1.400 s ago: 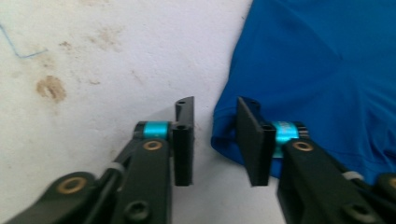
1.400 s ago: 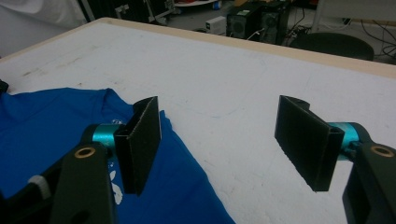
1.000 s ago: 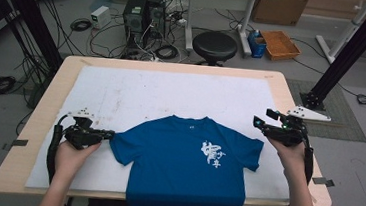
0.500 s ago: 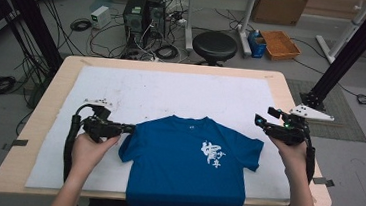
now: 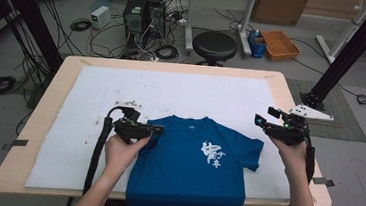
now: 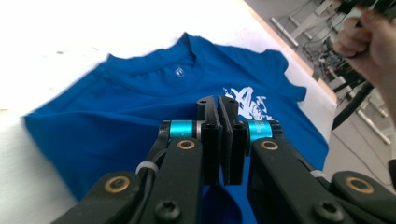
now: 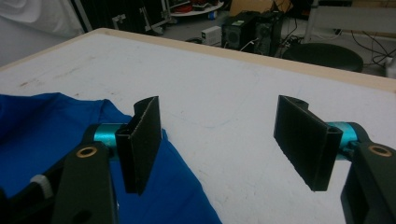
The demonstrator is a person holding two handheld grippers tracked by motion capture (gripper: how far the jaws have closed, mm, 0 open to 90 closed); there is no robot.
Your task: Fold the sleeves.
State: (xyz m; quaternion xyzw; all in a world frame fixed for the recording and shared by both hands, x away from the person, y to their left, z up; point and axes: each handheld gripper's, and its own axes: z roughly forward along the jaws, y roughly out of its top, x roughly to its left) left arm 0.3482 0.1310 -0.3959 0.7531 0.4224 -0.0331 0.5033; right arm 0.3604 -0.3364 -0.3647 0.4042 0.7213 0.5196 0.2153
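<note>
We cannot tell whether cloth sits between the left gripper's closed jaws; they hide the blue T-shirt beneath. In the high view its hem runs off the table edge at six o'clock. Its white print is too small to read.

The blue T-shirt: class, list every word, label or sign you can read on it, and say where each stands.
White print on the chest of the blue T-shirt: brush-style characters, too blurred to read.
Small white neck label inside the collar: too small to read.
No other text is legible.
</note>
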